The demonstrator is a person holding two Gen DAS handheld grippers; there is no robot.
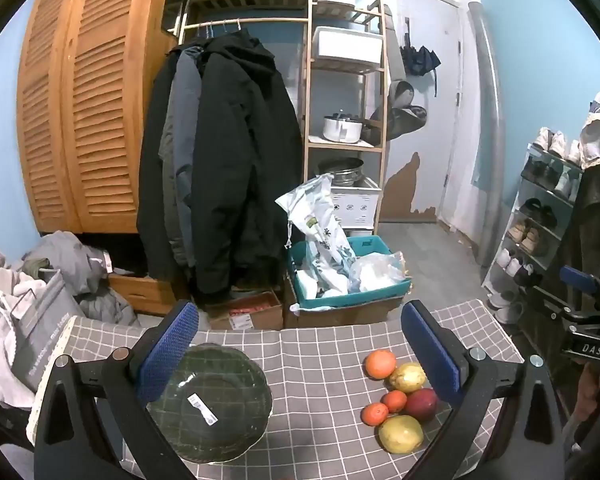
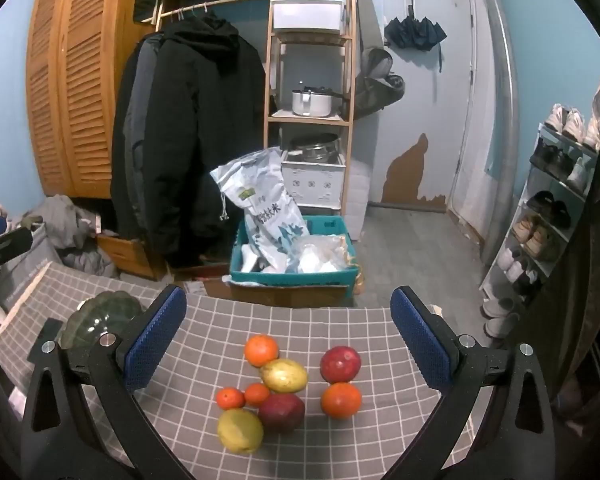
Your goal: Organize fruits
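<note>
Fruit dead ahead of the right gripper, bowl over at ten o'clock.

Right gripper (image 2: 288,344) hangs wide and empty above the fruit cluster (image 2: 284,392) on the desk (image 2: 204,360); left gripper (image 1: 300,348), equally wide and empty, has the green glass bowl (image 1: 212,404) at seven o'clock. Right's nearer the fruit, so I'd expect it to pick.

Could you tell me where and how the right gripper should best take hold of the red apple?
Grip the red apple across its round middle, coming from above with the open right gripper. Close along the left-right line: both flanks are free, while an orange touches its near side.
</note>
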